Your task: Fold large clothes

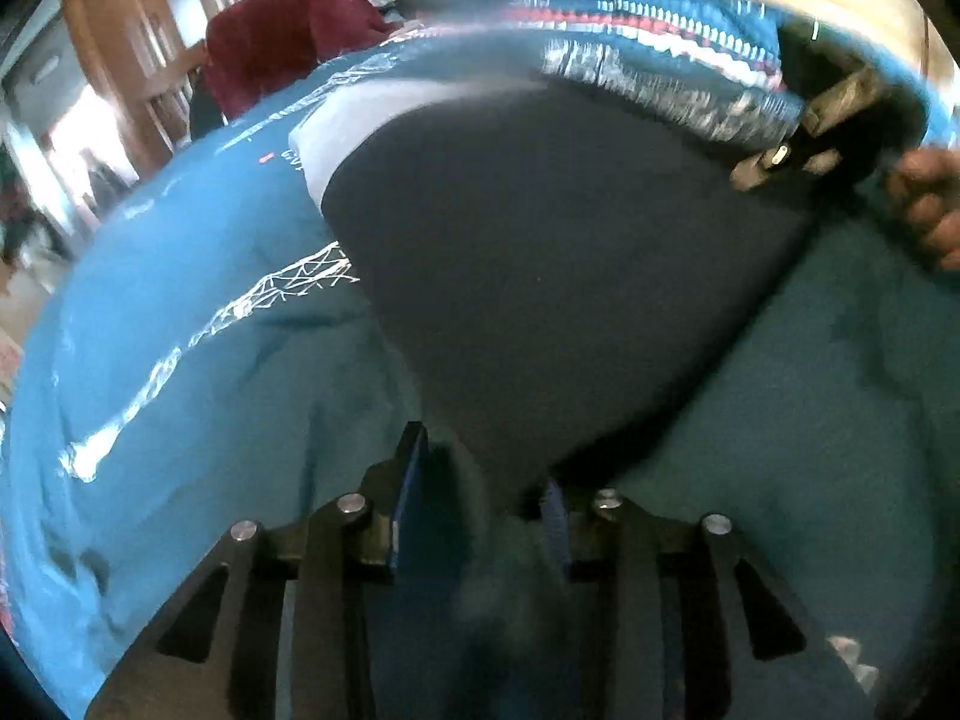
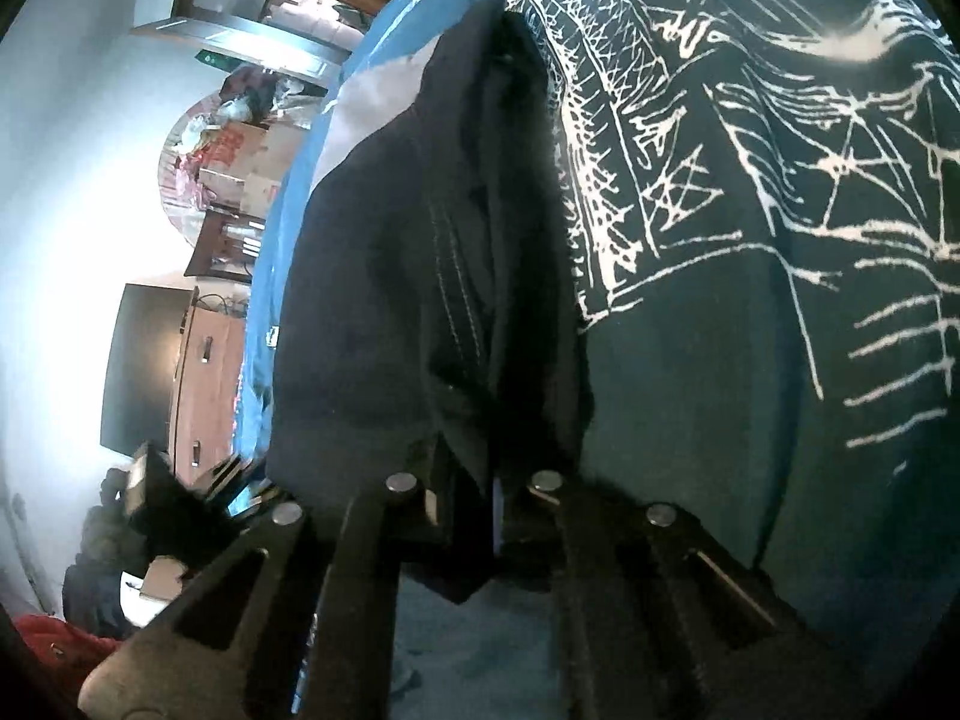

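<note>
Left tool (image 1: 480,516) and right tool (image 2: 480,504) both clamp dark garment (image 1: 540,270) edge, stretched between tools above blue bedspread (image 1: 150,300) for folding.

The dark garment (image 1: 540,276) is matt, soft cloth with pale stitching. The blue bedspread (image 1: 150,312) is smooth cloth with a chalky white print. Both grippers' linkages are matt black plastic with shiny metal pins (image 2: 401,483). Far cabinets (image 1: 126,42) look like glossy wood.
</note>
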### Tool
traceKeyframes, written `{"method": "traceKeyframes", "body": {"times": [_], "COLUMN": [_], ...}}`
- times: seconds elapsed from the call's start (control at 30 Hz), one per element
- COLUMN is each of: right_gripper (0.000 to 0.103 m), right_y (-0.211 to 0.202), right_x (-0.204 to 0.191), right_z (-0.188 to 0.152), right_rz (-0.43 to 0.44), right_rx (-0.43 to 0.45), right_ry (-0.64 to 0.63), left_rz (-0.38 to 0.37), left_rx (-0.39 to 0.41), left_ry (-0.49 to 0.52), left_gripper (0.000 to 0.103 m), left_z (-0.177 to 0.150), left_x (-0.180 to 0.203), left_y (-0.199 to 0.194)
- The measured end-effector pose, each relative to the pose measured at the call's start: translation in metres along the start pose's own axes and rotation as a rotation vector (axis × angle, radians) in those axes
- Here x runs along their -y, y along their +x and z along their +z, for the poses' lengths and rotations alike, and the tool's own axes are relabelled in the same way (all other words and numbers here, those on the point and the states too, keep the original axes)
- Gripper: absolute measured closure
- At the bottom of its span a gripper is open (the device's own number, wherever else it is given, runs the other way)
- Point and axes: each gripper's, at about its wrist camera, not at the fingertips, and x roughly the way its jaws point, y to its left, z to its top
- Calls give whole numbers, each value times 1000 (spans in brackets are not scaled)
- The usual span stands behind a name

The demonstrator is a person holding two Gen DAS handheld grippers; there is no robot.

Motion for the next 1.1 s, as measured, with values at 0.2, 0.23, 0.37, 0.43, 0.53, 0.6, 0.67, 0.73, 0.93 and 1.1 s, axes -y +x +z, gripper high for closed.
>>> {"method": "traceKeyframes", "body": {"times": [0.2, 0.23, 0.37, 0.43, 0.53, 0.6, 0.67, 0.73, 0.93, 1.1], "right_gripper": [97, 96, 84, 75, 64, 66, 70, 76, 88, 86], "right_y": [0, 0, -16, -34, -64, -61, -38, -15, -8, -26], "right_x": [-1, -3, -14, -33, -71, -88, -89, -74, -56, -82], "right_z": [-3, -4, -10, -15, -30, -42, -51, -57, -66, -60], "right_rz": [0, -5, -101, -197, -286, -268, -261, -307, -334, -341], "right_rx": [21, 26, 54, 99, 221, 223, 150, 88, 85, 64], "right_ry": [-29, -31, -87, -165, -297, -368, -416, -419, -419, -453], "left_rz": [-139, -135, -99, -92, -110, -110, -100, -61, -21, -34], "left_rx": [212, 225, 30, 49, 66, 138, 213, 266, 128, 84], "left_ry": [-155, -159, -52, -36, -75, -121, -163, -170, -158, -219], "left_gripper": [83, 83, 81, 81, 80, 80, 80, 80, 79, 49], "left_z": [9, 14, 8, 5, 14, 22, 36, 63, 124, 134], "left_x": [-19, -21, -9, -9, -22, -33, -50, -66, -101, -129], "left_y": [-71, -67, 20, 22, -4, -28, -41, -37, 76, 121]}}
